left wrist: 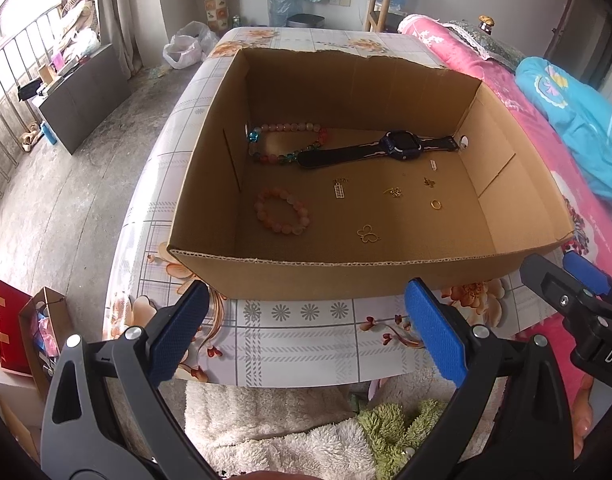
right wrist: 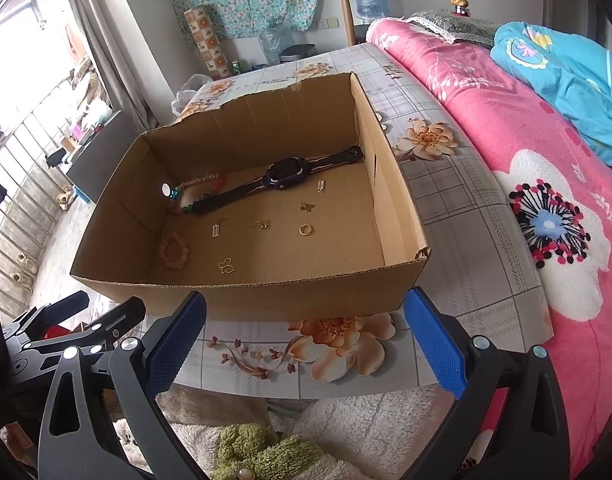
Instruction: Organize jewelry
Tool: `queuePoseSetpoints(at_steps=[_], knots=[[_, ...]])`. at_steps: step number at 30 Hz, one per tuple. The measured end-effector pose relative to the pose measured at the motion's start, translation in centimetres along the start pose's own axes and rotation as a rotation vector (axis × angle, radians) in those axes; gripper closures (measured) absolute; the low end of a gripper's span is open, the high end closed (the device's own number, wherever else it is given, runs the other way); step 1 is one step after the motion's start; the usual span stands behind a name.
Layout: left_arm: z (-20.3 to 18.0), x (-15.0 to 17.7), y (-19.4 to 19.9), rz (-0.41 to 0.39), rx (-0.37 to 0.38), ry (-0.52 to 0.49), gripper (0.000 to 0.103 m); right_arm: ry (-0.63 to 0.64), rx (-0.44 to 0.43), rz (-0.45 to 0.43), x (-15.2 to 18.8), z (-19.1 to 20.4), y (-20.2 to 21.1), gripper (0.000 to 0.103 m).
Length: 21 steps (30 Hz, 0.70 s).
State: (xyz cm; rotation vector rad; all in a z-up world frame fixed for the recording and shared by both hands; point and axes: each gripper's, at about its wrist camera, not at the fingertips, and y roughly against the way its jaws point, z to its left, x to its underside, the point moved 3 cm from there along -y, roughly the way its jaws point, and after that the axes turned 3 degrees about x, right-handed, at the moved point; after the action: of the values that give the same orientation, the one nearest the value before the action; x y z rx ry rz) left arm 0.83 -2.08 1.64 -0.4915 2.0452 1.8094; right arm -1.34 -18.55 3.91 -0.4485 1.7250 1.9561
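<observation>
The left gripper [left wrist: 306,332] and right gripper [right wrist: 304,336] both gape empty, short of the cardboard box [left wrist: 338,278] on the table [left wrist: 290,340]. Inside, left to right: pink bracelet [left wrist: 283,216], butterfly charm [left wrist: 368,234], gold ring [left wrist: 436,204]. The watch [left wrist: 380,148] lies crosswise at the back. The bracelet looks nearer the left gripper.

Daylight floods in from the blown-out barred window [left wrist: 10,60] at ten o'clock; the open brown cardboard box [left wrist: 346,276] shades its left interior. Edges bend and darken.
</observation>
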Motion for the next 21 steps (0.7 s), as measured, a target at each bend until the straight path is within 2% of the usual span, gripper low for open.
queuePoseSetpoints(at_steps=[8, 21], knots=[[-0.02, -0.76, -0.66, 0.046, 0.008, -0.004, 0.008, -0.018, -0.006, 0.044, -0.76, -0.02, -1.05, 0.007], [0.14, -0.66, -1.04, 0.071, 0.027, 0.007, 0.008, -0.026, 0.001, 0.054, -0.73, 0.20, -1.05, 0.007]])
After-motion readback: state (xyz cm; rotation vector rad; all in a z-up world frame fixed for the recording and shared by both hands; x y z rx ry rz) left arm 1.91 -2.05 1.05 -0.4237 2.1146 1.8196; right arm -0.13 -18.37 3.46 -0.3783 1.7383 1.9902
